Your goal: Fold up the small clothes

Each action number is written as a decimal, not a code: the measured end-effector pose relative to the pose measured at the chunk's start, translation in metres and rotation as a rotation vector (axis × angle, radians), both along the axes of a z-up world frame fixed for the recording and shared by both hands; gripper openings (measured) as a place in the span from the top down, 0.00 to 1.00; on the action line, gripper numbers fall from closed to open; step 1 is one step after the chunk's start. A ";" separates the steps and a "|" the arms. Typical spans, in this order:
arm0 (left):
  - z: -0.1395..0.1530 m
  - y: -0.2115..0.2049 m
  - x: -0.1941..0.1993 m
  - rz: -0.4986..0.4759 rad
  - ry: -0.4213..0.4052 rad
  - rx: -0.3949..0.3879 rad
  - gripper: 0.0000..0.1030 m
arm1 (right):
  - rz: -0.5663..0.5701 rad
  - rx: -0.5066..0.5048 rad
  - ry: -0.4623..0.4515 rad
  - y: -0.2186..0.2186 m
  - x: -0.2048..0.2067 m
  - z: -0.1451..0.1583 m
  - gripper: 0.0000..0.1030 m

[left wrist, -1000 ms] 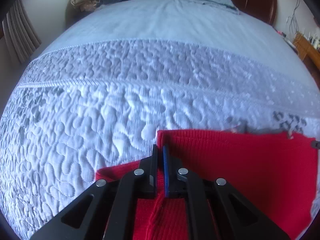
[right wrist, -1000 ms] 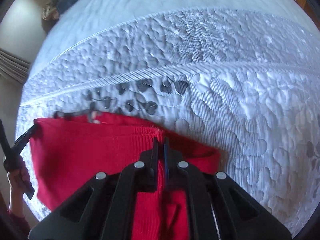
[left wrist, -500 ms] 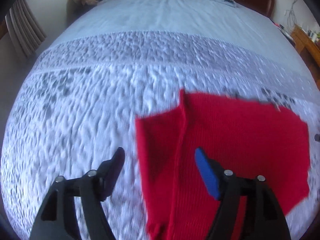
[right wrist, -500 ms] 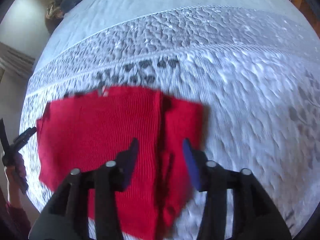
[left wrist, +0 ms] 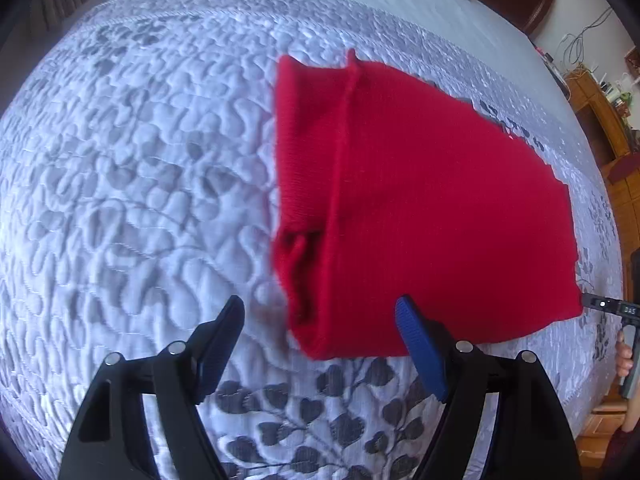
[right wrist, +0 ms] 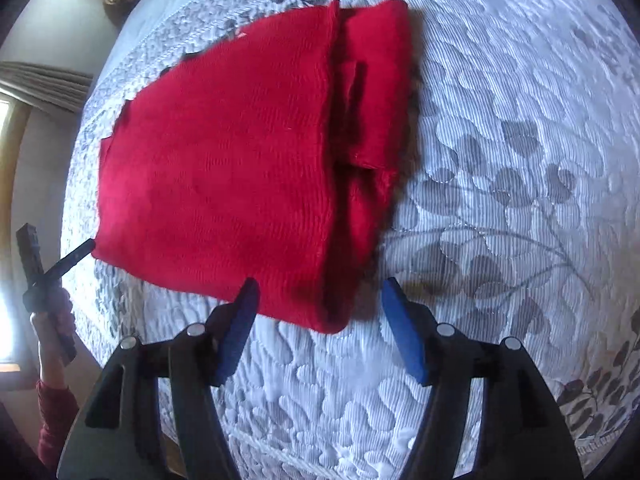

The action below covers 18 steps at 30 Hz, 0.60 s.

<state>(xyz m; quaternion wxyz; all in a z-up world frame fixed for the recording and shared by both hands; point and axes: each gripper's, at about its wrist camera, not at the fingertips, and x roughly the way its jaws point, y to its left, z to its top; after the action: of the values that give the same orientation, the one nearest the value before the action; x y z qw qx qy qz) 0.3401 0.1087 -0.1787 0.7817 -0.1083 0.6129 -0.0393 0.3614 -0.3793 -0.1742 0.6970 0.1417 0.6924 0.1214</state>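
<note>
Red knit garment (left wrist: pixel 420 208) lies folded flat on quilted bed cover (left wrist: pixel 132 184), sleeve tucked along each side edge. Left gripper (left wrist: pixel 320 336) above near-left corner, jaws just been opening, now wide, nothing between fingers (left wrist: pixel 420 344). Right gripper (right wrist: pixel 316 320) above near-right corner, jaws likewise just been opening, gaping, empty, pads clear of cloth. Risks: loose sleeve layers at right edge may slip out on next fold; knit may snag on pad and drag; stack ends up skewed.

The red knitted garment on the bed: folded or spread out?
Folded. The red knitted garment lies in layers on the quilt, one side doubled under along a straight edge.
</note>
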 end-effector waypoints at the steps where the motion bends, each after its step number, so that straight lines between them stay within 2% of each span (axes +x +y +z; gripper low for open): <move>1: -0.005 -0.005 0.004 -0.007 0.017 -0.006 0.24 | -0.010 0.011 0.006 0.001 0.002 -0.004 0.37; 6: -0.026 -0.015 0.017 0.010 0.060 0.027 0.24 | -0.008 0.013 0.000 0.010 0.005 -0.014 0.38; 8: -0.025 -0.021 0.018 0.012 0.054 0.023 0.33 | 0.013 0.051 0.005 0.018 0.006 -0.014 0.53; 9: -0.024 -0.024 0.018 0.007 0.057 0.007 0.44 | 0.019 0.065 0.008 0.023 0.005 -0.015 0.54; 10: -0.024 -0.025 0.019 0.007 0.057 0.008 0.54 | 0.032 0.055 -0.002 0.028 0.005 -0.015 0.62; 11: -0.023 -0.027 0.019 0.005 0.057 0.006 0.58 | 0.044 0.045 -0.008 0.031 0.004 -0.016 0.76; 12: -0.023 -0.027 0.020 0.010 0.062 -0.018 0.71 | 0.041 0.047 -0.010 0.033 0.004 -0.016 0.79; 13: -0.023 -0.025 0.020 0.023 0.068 -0.048 0.80 | 0.032 0.060 -0.010 0.032 0.003 -0.015 0.86; 15: -0.022 -0.020 0.019 0.060 0.077 -0.091 0.83 | 0.015 0.090 -0.022 0.028 -0.001 -0.011 0.89; 18: -0.013 -0.019 0.010 0.083 0.061 -0.097 0.85 | -0.002 0.136 -0.046 0.019 -0.011 0.003 0.90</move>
<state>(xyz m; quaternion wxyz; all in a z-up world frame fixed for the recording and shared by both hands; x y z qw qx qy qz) 0.3497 0.0900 -0.1915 0.7574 -0.1723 0.6290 -0.0333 0.3506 -0.3605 -0.1709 0.7016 0.1865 0.6662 0.1707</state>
